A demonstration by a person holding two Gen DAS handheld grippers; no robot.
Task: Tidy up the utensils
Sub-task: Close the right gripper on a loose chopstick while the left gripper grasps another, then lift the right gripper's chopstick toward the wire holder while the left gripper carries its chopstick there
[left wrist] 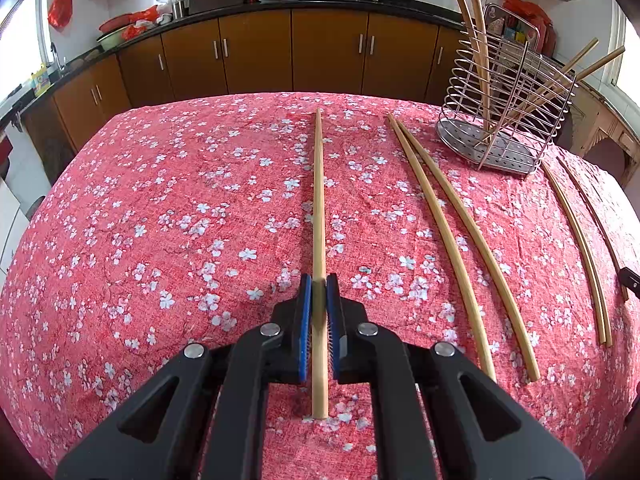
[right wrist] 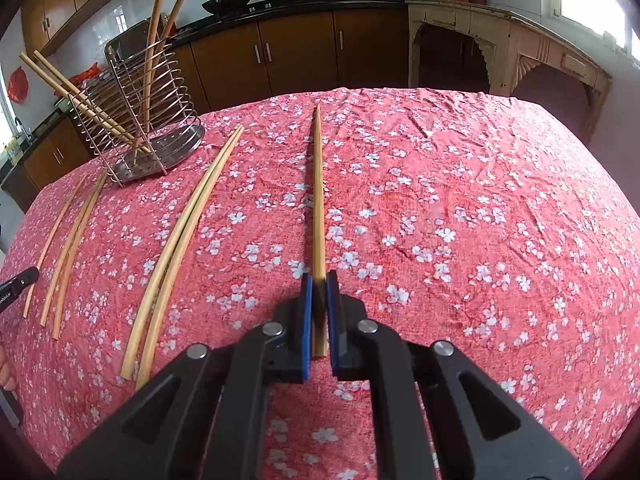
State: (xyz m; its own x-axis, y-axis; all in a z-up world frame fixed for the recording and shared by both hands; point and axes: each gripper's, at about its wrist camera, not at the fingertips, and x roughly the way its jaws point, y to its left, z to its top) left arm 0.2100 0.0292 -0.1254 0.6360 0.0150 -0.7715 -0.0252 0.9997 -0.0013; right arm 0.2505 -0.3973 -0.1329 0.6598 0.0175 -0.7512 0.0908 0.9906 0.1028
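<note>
Left tool [left wrist: 319, 280] is clenched on a chopstick [left wrist: 318, 200], gripping near its butt end; the stick lies along the surface [left wrist: 160, 240], tip pointing away from me. Right tool [right wrist: 319, 280] is clenched on a second stick [right wrist: 318, 200], same grip, same lie. Can't tell if either is lifted off the cloth yet.

Rack [left wrist: 504, 120] sits at the far edge, between my two hands. Four sticks already stand in it, leaning: one pair [left wrist: 476, 40] upright-ish, another pair [left wrist: 576, 68] tilted outward.

Left on the surface: a pair [left wrist: 460, 248] just right of my left stick, and further loose sticks [left wrist: 580, 248] nearer the right tool. The right view shows three there.

My read: about a third done. Four racked, two in hand, roughly five waiting. Next is to lift both and drop them into the rack.
</note>
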